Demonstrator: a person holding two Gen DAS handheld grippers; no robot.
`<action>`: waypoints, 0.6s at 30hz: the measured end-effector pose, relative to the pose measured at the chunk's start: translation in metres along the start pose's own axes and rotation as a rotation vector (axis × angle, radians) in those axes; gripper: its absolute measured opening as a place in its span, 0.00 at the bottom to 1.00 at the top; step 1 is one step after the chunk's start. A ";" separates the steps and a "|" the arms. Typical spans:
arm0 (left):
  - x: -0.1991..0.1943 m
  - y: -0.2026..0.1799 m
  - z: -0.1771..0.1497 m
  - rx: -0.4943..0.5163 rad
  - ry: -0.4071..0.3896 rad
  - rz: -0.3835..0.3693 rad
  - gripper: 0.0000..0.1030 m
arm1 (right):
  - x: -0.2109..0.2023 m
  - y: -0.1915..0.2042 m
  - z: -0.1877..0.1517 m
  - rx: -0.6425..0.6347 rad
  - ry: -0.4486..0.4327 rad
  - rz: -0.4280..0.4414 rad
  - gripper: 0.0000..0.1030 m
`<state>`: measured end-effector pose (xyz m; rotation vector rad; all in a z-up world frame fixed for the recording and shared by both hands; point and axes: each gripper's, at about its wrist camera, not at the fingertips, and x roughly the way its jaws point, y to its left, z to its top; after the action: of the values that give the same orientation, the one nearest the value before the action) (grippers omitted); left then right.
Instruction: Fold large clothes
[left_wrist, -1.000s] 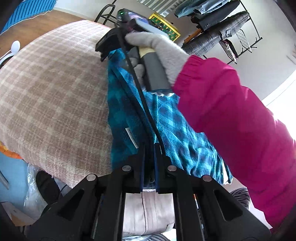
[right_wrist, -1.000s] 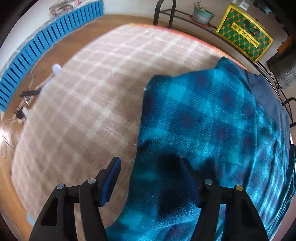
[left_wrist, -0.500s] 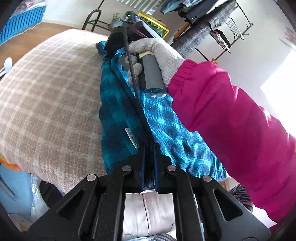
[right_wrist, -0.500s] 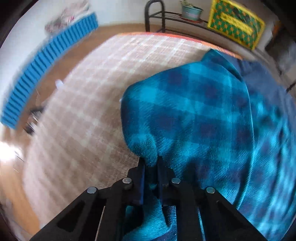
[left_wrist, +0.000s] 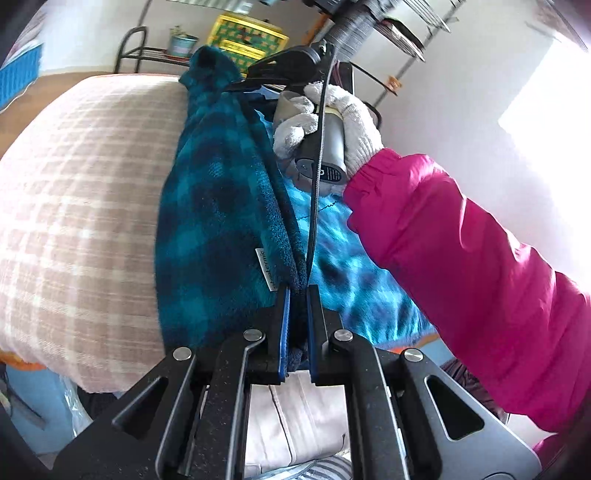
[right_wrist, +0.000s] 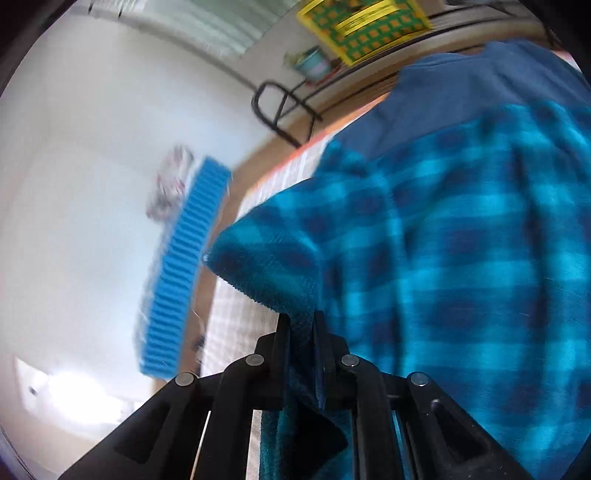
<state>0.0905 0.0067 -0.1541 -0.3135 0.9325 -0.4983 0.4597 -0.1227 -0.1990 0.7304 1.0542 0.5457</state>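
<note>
A teal and navy checked fleece garment lies on a beige checked bed cover. My left gripper is shut on a near edge of it, beside a small white label. Farther off, a gloved hand in a pink sleeve holds the right gripper, shut on a lifted corner of the fleece. In the right wrist view the right gripper pinches that fleece garment by a folded corner, raised above the bed cover.
A black metal rack with a potted plant and a yellow-green box stands behind the bed. A clothes rack with hanging garments is at the far right. A blue ribbed panel lines the wall.
The right gripper has shut on a corner of the fleece and lifted it up and across while rolling. My left gripper kept its hold and shifted a little with the cloth.
</note>
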 end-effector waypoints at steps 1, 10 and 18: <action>0.004 -0.006 -0.001 0.019 0.012 -0.002 0.05 | -0.006 -0.009 -0.002 0.029 -0.015 0.019 0.08; 0.034 -0.020 -0.010 0.070 0.099 -0.003 0.05 | -0.033 -0.098 -0.019 0.247 -0.038 -0.016 0.08; 0.041 -0.025 -0.011 0.079 0.116 -0.010 0.05 | -0.035 -0.093 -0.006 0.175 -0.009 -0.067 0.12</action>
<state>0.0944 -0.0367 -0.1767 -0.2194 1.0210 -0.5656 0.4461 -0.2058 -0.2513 0.8466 1.1232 0.3957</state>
